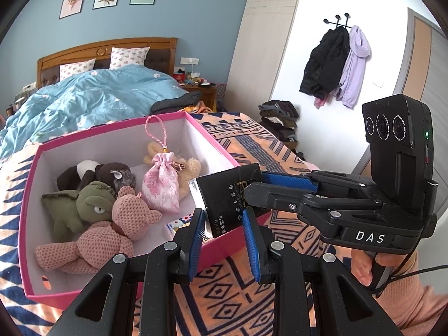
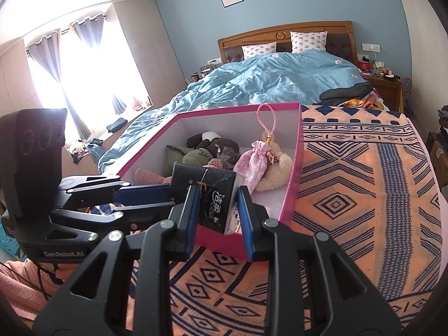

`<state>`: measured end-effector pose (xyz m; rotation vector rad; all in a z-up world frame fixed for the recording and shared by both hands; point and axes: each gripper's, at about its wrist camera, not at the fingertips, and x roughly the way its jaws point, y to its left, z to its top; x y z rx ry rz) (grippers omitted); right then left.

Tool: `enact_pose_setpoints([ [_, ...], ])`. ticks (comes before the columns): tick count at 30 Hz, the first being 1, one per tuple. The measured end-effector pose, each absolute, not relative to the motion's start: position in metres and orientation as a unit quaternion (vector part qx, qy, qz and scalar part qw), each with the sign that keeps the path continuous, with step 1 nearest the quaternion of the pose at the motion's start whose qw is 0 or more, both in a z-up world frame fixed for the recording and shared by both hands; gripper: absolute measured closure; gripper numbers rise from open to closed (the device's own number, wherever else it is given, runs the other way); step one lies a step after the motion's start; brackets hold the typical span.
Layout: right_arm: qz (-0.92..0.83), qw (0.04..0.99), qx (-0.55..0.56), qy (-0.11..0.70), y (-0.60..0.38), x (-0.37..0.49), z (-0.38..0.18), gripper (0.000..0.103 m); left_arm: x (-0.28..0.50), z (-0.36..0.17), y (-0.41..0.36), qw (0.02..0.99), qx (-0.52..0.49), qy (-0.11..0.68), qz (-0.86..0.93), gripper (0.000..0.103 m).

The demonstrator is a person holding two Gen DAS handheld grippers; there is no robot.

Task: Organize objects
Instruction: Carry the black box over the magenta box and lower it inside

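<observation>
A: Left gripper, spread or pressed together?

B: Pressed together, pads on the lower end of the black tissue pack, as far as visible. Right gripper likewise: reaching in from the right, pinching the pack's upper half, one finger in front, one behind.

A: Where exactly?

B: Held clear of the patterned blanket, over the near right-hand corner of the pink box, lower end about level with the rim.

A: Long axis?

B: Roughly upright, tipped a little, label toward the left camera.

A: Which way next?

B: Probably ahead and leftward, down into the box. Bare floor near that corner, just beside the pink pouch; plush toys crowded along the left side. Neither hand nearer, both on it.
</observation>
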<state>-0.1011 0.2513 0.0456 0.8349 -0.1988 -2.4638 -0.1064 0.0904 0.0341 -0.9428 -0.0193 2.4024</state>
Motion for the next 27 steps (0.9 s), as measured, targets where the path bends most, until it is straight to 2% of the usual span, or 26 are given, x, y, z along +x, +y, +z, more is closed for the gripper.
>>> enact_pose_setpoints([
  [27,-0.9,0.242,0.356,-0.072,0.246,-0.138,0.02,0.072,-0.138,0.007,0.093,0.261,-0.396,-0.007,0.881,0.076],
])
